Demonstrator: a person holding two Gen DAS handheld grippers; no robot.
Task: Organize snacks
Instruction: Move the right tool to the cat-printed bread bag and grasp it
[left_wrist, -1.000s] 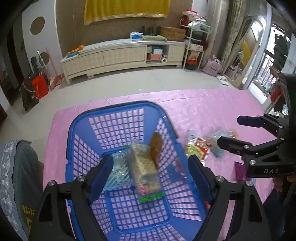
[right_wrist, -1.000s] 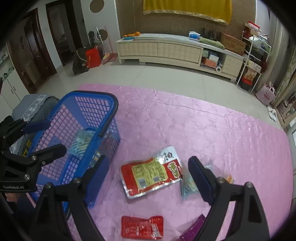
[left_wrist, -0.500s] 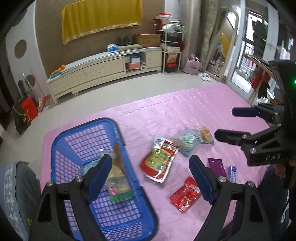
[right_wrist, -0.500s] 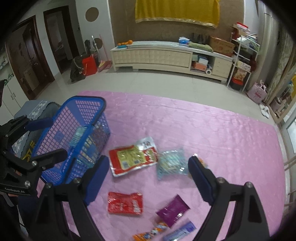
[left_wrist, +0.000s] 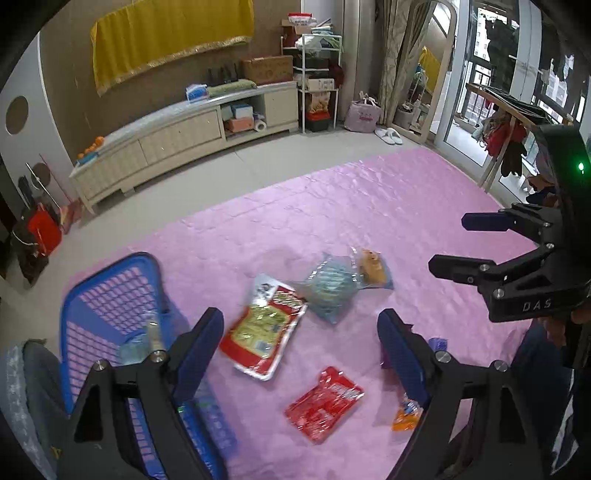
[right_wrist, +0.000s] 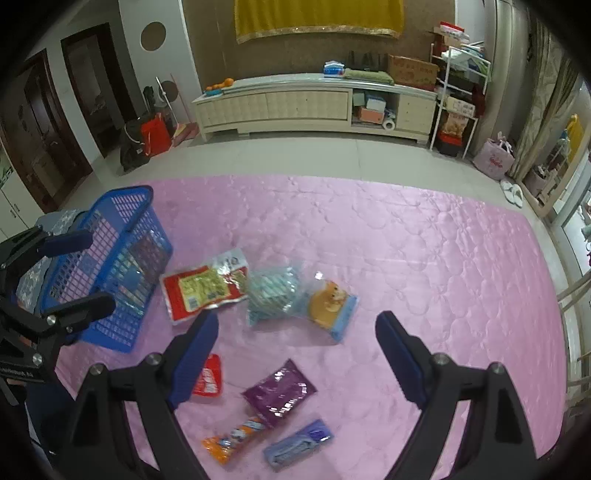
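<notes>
The snacks lie loose on a pink quilted cover, all to the right of the blue basket. Nearest the basket is a red-and-yellow pouch with a silvery top edge, flat and almost touching the basket's wall. Just beyond it sits a clear packet of pale blue pieces, and touching that, a blue-edged packet with an orange-brown bun. Nearer the camera from the basket lie a small red packet, a glossy purple packet, an orange-tipped stick pack and a lavender-blue bar — these last three close together, the stick pack's end touching the purple one.

The basket is a plastic lattice with a solid rim; it already holds some clear-wrapped packets, blurred.

The left claw stands wide open above the red-and-yellow pouch and the small red packet, gripping nothing. The right claw is also spread wide and empty — over the cover, farther from the basket.
</notes>
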